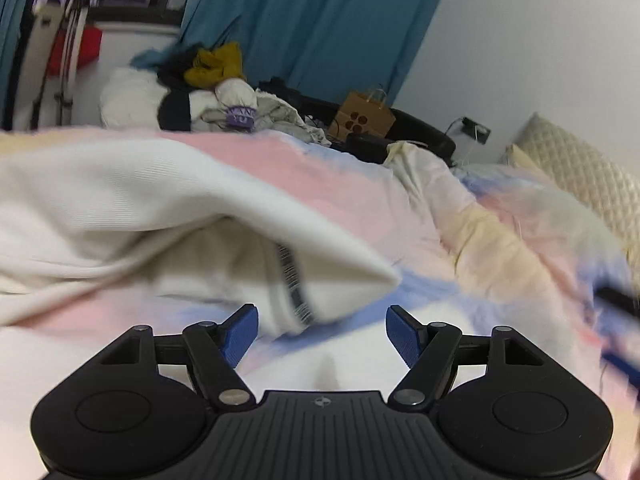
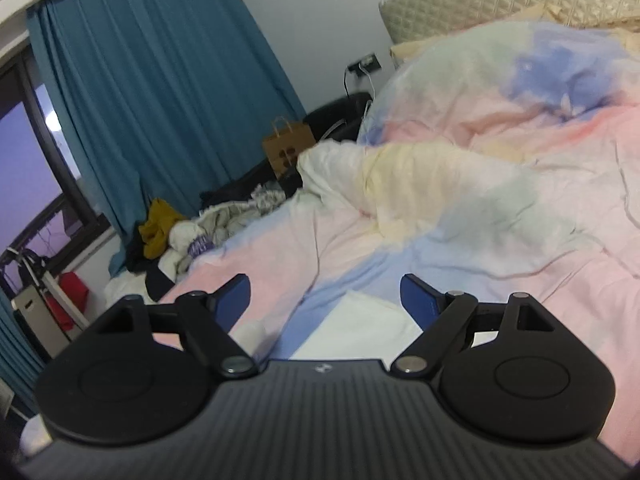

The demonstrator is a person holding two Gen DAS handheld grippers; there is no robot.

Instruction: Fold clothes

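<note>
A cream-white garment (image 1: 168,204) lies bunched on the pastel bed cover (image 1: 344,184), with a striped label (image 1: 294,280) showing at its folded corner. My left gripper (image 1: 322,330) is open and empty, its blue fingertips (image 1: 240,334) just short of that corner. My right gripper (image 2: 326,300) is open and empty above the bed, with a flat white piece of cloth (image 2: 360,320) just beyond its base. The right gripper shows blurred at the right edge of the left wrist view (image 1: 618,320).
A pile of mixed clothes (image 1: 216,96) sits at the bed's far side, before teal curtains (image 1: 320,20). A brown paper bag (image 1: 366,118) and a dark chair stand behind. The quilted headboard (image 1: 580,168) and rumpled duvet (image 2: 500,152) lie right.
</note>
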